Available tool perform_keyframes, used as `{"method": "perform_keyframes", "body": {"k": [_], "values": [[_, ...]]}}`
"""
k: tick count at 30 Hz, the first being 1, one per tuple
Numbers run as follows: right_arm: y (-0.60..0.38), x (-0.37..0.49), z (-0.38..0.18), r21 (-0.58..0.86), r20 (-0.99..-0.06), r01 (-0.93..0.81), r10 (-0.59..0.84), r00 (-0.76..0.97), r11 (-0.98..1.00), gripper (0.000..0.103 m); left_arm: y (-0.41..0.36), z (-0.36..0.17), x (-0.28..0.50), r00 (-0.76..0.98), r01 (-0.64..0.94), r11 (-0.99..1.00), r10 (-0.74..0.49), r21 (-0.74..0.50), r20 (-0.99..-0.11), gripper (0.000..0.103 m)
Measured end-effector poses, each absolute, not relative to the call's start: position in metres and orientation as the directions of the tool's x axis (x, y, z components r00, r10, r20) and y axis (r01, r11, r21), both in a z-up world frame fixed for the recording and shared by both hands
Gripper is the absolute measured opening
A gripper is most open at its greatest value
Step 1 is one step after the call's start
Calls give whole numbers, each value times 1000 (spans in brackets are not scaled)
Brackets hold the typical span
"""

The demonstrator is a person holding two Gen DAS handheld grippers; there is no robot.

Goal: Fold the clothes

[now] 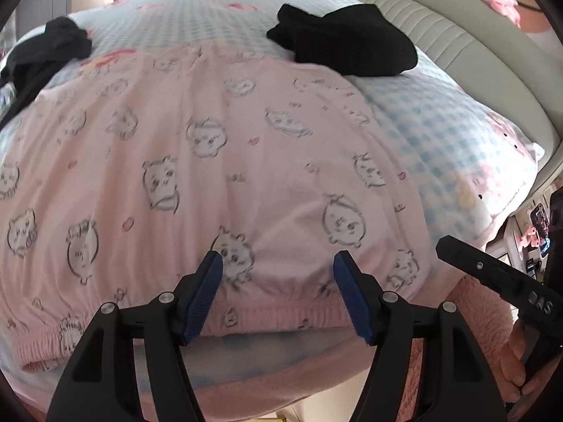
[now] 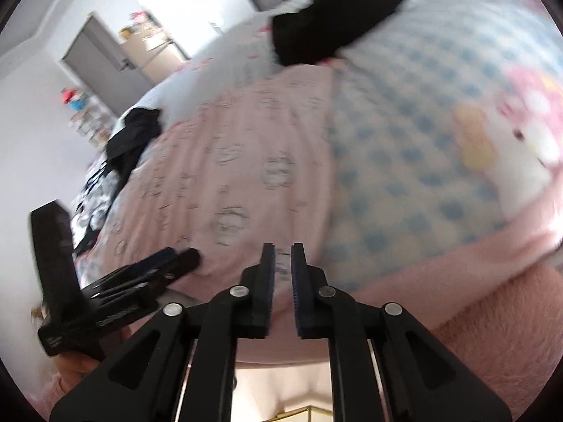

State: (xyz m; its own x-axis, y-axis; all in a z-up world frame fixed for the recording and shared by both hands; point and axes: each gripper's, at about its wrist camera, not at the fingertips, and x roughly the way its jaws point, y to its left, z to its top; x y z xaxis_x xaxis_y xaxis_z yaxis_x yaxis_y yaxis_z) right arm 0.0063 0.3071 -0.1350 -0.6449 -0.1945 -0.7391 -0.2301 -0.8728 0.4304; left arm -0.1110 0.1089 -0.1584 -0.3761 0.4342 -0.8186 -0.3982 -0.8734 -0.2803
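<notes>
A pink garment (image 1: pixel 211 140) printed with cartoon faces lies spread flat on the bed, its elastic waistband (image 1: pixel 281 313) at the near edge. My left gripper (image 1: pixel 278 258) hovers wide open just above that waistband, with nothing between its blue pads. My right gripper (image 2: pixel 282 248) stands at the garment's (image 2: pixel 228 161) near right edge. Its jaws are only a narrow slit apart and no cloth is pinched between them. Seen from the left wrist, the right gripper (image 1: pixel 443 244) sits just off the garment's right side, with a hand (image 1: pixel 513 362) on its grip. The left gripper (image 2: pixel 179 255) shows at the lower left of the right wrist view.
A folded black garment (image 1: pixel 348 42) lies beyond the pink one, near the padded headboard (image 1: pixel 457 35). Crumpled black clothes (image 1: pixel 52 45) lie at the far left. The bed has a blue checked cover (image 1: pixel 440 133), and a fuzzy pink blanket (image 2: pixel 492 309) lies along its near edge.
</notes>
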Motion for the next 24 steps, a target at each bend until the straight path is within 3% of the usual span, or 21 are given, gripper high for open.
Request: {"method": "perform_keyframes", "body": {"k": [5, 10, 15, 16, 20, 24], "values": [[277, -11, -168, 317, -845, -201, -180, -503, -927, 13, 100, -160, -100, -363, -421, -870, 420, -255, -832, 67], [288, -5, -166, 328, -854, -253, -171, -492, -910, 13, 66, -142, -90, -434, -398, -879, 433, -263, -790, 67], [273, -8, -138, 287, -803, -192, -127, -582, -938, 18, 34, -160, -109, -414, -277, -924, 361, -262, -836, 65], [266, -12, -141, 285, -810, -180, -136, -570, -942, 22, 31, -163, -109, -407, -269, -925, 363, -270, -838, 65], [259, -15, -167, 169, -891, -195, -66, -449, -966, 21, 25, -162, -97, -406, -295, -918, 371, -264, -835, 65], [270, -7, -162, 220, -875, -220, -93, -475, -950, 21, 1, -149, -87, -457, -270, -921, 379, -281, -805, 65]]}}
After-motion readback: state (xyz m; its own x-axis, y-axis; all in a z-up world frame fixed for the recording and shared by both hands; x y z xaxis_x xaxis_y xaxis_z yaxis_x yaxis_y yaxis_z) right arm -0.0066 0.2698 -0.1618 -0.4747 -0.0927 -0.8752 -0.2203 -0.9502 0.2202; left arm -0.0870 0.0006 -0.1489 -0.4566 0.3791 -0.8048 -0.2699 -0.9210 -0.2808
